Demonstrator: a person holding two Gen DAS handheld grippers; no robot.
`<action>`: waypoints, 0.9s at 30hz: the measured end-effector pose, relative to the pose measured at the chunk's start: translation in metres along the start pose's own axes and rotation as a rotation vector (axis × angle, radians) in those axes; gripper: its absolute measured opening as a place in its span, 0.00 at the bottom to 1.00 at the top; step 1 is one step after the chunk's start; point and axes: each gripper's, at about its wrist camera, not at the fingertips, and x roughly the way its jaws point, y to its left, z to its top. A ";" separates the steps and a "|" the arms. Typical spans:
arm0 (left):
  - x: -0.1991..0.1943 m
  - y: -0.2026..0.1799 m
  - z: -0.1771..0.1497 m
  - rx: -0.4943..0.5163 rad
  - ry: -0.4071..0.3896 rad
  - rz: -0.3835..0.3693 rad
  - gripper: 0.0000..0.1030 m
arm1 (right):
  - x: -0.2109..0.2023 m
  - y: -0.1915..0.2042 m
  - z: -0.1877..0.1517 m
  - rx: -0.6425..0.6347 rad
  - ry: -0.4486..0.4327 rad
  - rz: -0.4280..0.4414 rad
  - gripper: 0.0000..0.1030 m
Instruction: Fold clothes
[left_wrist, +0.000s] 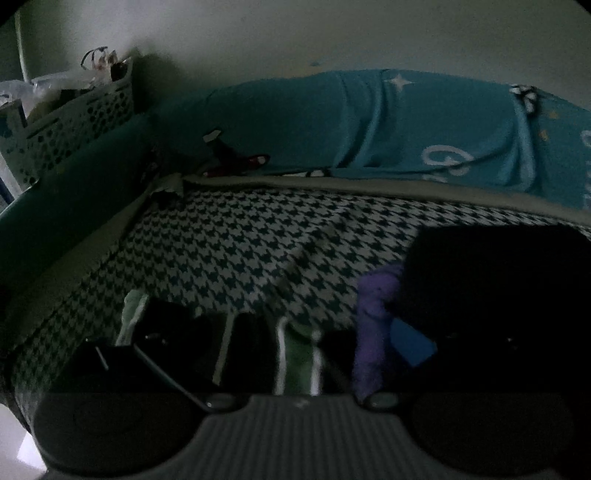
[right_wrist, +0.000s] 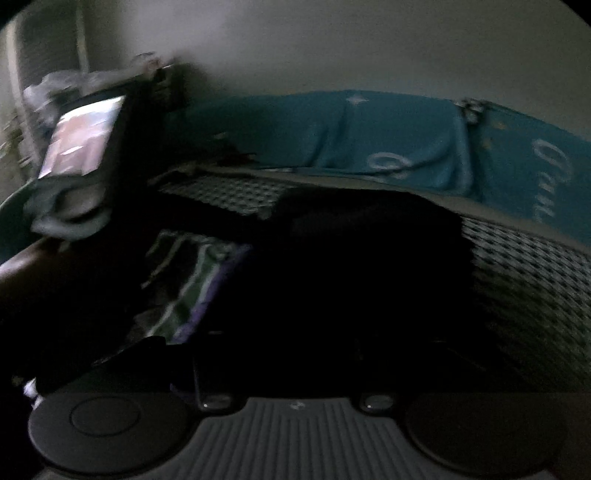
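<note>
The room is very dark. In the left wrist view, a green-and-white striped cloth (left_wrist: 295, 354) and a purple cloth (left_wrist: 373, 325) with a blue tag (left_wrist: 410, 347) lie bunched between the fingers of my left gripper (left_wrist: 295, 332). A black garment (left_wrist: 498, 295) covers its right side, so its grip is unreadable. In the right wrist view, the same black garment (right_wrist: 351, 266) fills the middle over my right gripper (right_wrist: 295, 350). The striped cloth (right_wrist: 195, 280) lies to its left. The right gripper's fingers are lost in the dark.
The clothes lie on a bed with a houndstooth sheet (left_wrist: 229, 243) and a teal blanket (left_wrist: 406, 125) along the wall. A white perforated basket (left_wrist: 70, 129) stands at the far left. A lit screen (right_wrist: 77, 136) and a person's forearm (right_wrist: 22, 262) show at the left.
</note>
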 end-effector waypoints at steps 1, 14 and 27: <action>-0.005 -0.001 -0.004 0.007 0.001 -0.010 1.00 | -0.003 -0.003 0.000 0.020 0.002 -0.022 0.53; -0.050 -0.011 -0.047 0.015 0.054 -0.075 1.00 | -0.025 -0.031 -0.015 0.102 0.047 -0.167 0.67; -0.076 -0.030 -0.067 0.075 0.065 -0.056 1.00 | -0.036 -0.057 -0.016 0.165 0.117 -0.228 0.76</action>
